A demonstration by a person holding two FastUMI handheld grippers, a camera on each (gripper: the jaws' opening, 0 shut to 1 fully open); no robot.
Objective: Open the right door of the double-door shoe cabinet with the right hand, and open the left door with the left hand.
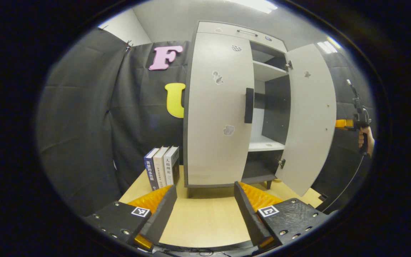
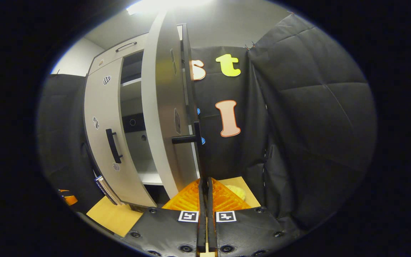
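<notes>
Grey shoe cabinet [image 1: 223, 107] stands on the wooden table [image 1: 198, 217]; its right door [image 1: 310, 117] is swung open, left door [image 1: 218, 110] closed (handle untouched). Left gripper [image 1: 205, 203] gapes before it; right gripper [image 2: 205, 200] is pressed together, empty.

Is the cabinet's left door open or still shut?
Shut. The left door lies flat against the cabinet front, while the right door is swung out, baring the shelves.

Left hand-held gripper [image 1: 205, 200] gapes wide; right hand-held gripper [image 2: 205, 184] is pressed closed.
</notes>
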